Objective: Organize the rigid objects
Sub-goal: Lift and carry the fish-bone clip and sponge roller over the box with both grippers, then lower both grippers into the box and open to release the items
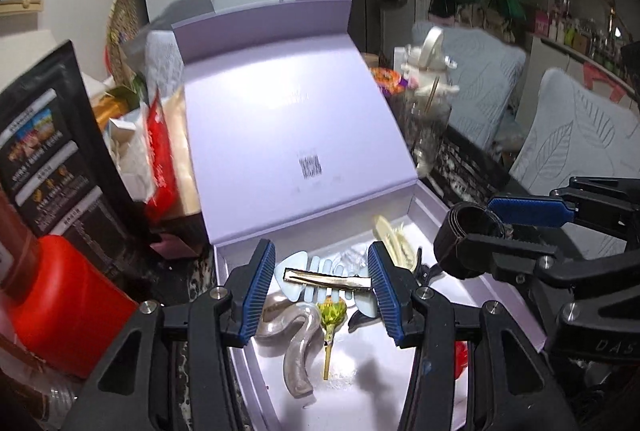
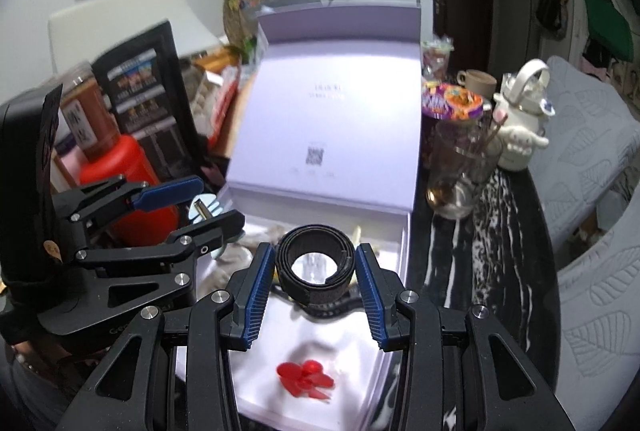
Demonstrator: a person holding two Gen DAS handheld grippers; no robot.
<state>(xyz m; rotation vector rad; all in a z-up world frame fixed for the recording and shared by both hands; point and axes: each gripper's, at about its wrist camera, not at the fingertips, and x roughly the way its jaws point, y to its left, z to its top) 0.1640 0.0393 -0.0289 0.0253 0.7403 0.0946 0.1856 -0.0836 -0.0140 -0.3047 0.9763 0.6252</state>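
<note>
A pale purple box [image 1: 400, 199] sits open on a dark marbled table [image 2: 516, 231], its lid [image 2: 336, 111] standing up at 12 o'clock. Stuff crowds the box on both sides. At 9 o'clock in the left view stand a red jar [image 1: 68, 303] and a black pack [image 1: 52, 159]. At 2 o'clock in the right view stand a glass [image 2: 460, 171] and a white bottle [image 2: 520, 119]. Grey chairs [image 1: 572, 143] wait past the table.

Inside the box lie a silver curvy clip [image 1: 296, 343], a little green flower on a stick [image 1: 331, 319] and a cream clip [image 1: 390, 239] at 1 o'clock. A red flower clip [image 2: 306, 379] lies at 6 o'clock in the right view. Other small bits at the back of the box are too blurry to name.

The left gripper [image 1: 322, 281] hangs over the box. Its fingers are a little apart and clamp the ends of a silver bar clip [image 1: 328, 279]. A light blue fishbone clip [image 1: 320, 283] shows just behind the bar clip; I cannot tell if it is held too or lies in the box.

The right gripper [image 2: 316, 271] is just beside the left one, over the box too. Its fingers [image 2: 256, 291] are a little apart and squeeze a black rolled band [image 2: 316, 263] between them. The roll hides what lies below it.
</note>
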